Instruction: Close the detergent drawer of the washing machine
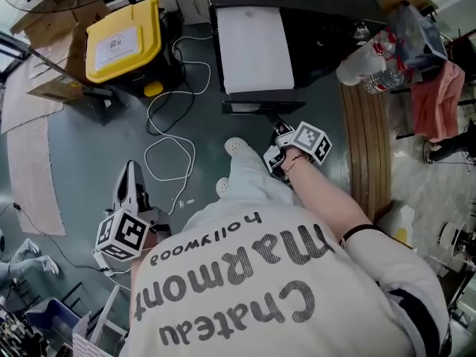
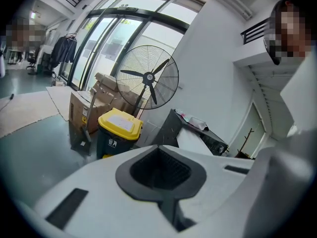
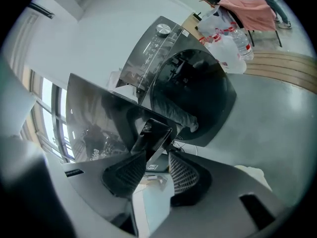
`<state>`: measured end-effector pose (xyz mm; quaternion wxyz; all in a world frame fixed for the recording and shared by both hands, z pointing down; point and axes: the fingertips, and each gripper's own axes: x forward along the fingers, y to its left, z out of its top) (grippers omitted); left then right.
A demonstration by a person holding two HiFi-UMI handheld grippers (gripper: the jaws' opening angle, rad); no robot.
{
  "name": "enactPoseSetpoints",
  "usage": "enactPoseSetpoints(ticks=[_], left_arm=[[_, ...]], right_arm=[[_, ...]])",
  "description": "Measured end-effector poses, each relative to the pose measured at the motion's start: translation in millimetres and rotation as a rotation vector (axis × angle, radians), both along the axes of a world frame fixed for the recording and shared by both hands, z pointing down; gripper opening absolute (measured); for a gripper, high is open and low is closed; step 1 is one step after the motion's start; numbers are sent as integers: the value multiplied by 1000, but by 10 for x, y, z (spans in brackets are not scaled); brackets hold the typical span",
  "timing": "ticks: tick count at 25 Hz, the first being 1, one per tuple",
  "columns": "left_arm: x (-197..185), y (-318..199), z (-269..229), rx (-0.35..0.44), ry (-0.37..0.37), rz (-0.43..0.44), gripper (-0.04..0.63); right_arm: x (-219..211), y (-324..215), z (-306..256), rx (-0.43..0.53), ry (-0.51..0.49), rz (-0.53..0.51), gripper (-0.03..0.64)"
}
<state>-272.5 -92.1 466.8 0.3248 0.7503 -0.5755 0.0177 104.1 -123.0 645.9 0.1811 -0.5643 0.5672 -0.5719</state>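
Observation:
The washing machine [image 1: 256, 47] stands at the top of the head view, with its detergent drawer [image 1: 249, 108] pulled out a little at the front. My right gripper [image 1: 278, 134] is at the drawer's right end. In the right gripper view the drawer's dark front [image 3: 152, 133] stands right at the tips of my right gripper [image 3: 154, 168], whose jaws are apart. The round dark door [image 3: 195, 95] lies beyond. My left gripper [image 1: 131, 188] hangs low at the left, far from the machine, with its pads [image 2: 159, 170] pressed together on nothing.
A yellow-lidded bin [image 1: 123, 39] and cardboard boxes [image 1: 52, 21] stand left of the machine, with a white cable [image 1: 171, 151] looping over the floor. Plastic bottles [image 1: 368, 65] and a pink cloth [image 1: 439, 99] lie at the right. A standing fan [image 2: 148, 78] shows in the left gripper view.

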Motion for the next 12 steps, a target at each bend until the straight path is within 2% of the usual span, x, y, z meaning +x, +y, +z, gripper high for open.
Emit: enactPoseSetpoints(ticks=[4,12], left_arm=[[11,-78,-121,23,-1,-17,8],[50,-308,-187,35,0,-21,8]], right_arm=[[6,43,-6,-12,-50,-5,115],[-29,15,17,-57,-93,-54,100]])
